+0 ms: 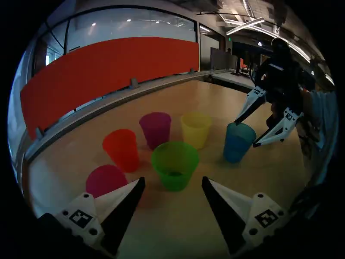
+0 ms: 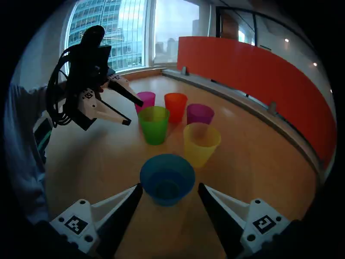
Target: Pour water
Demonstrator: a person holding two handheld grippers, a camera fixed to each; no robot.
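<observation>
1. Your right gripper (image 2: 169, 186) is spread wide. The blue cup (image 2: 167, 179) stands upright between its fingers, and both tips sit just beside the cup wall without pressing on it.
2. In the left gripper view, the right gripper (image 1: 246, 134) straddles the blue cup (image 1: 238, 141) near its rim, at the right end of the group of cups.
3. Your left gripper (image 1: 172, 182) is also released and holds nothing. The green cup (image 1: 174, 164) stands upright just ahead of its tips.
4. In the right gripper view, your left gripper (image 2: 133, 113) is held over the table (image 2: 258, 164), just beside the green cup (image 2: 153, 124) and apart from it.
5. Around the green cup stand four more cups: the pink cup (image 1: 105, 180) near your left finger, then the orange cup (image 1: 122, 149), the purple cup (image 1: 155, 128) and the yellow cup (image 1: 196, 128). All are upright and set close together.
6. You cannot tell from these views whether any cup holds water.
7. A red panel (image 1: 108, 69) runs along the table's far edge.
</observation>
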